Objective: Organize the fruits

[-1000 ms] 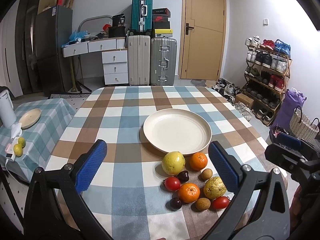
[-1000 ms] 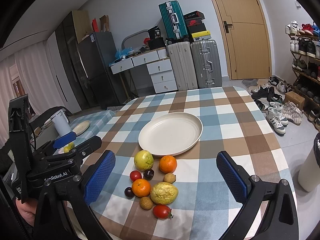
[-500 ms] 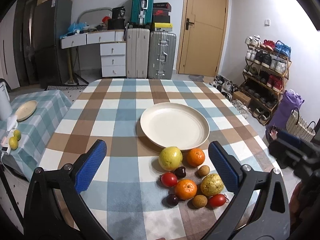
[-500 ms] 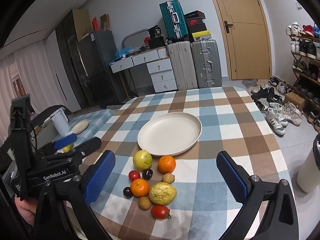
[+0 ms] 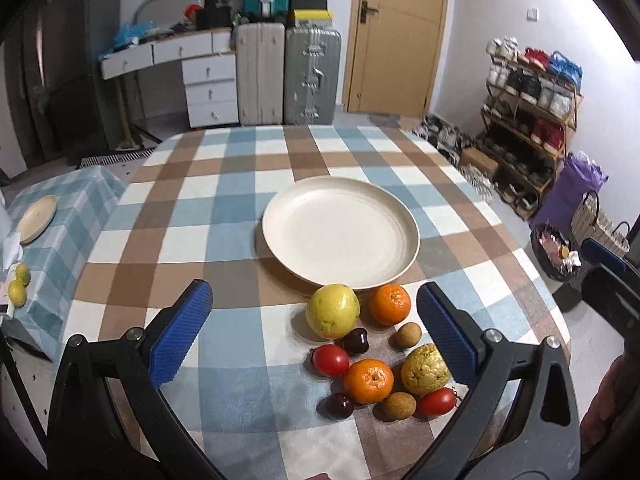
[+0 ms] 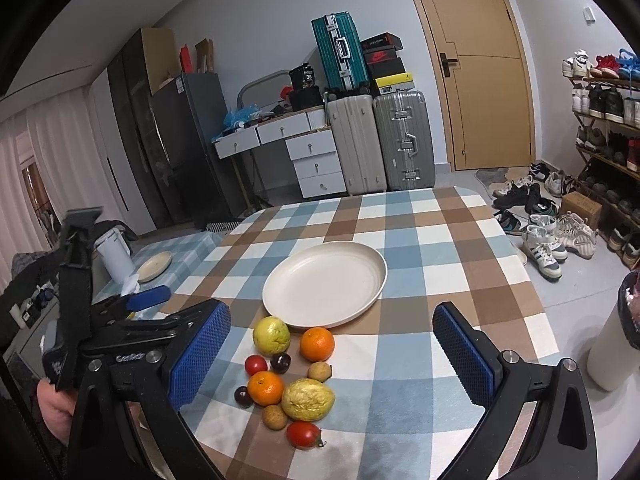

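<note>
With my left gripper (image 5: 312, 320) and right gripper (image 6: 330, 348) both spread wide and empty, I worry nudging the packed fruit cluster (image 6: 290, 376) (round, touching) rolls pieces off the bench (image 6: 420, 236).

Both grippers hang in the air above the near edge of the table (image 5: 200, 216), side by side and pointing the same way across it. The left gripper (image 5: 316, 328) has its blue-padded fingers (image 5: 180, 336) spread wide with nothing between them. The right gripper (image 6: 332, 360) is likewise spread wide and empty, its fingers (image 6: 464, 360) well apart. The person's left hand (image 6: 54, 412) grips the left tool's handle, off the table's left side.
</note>
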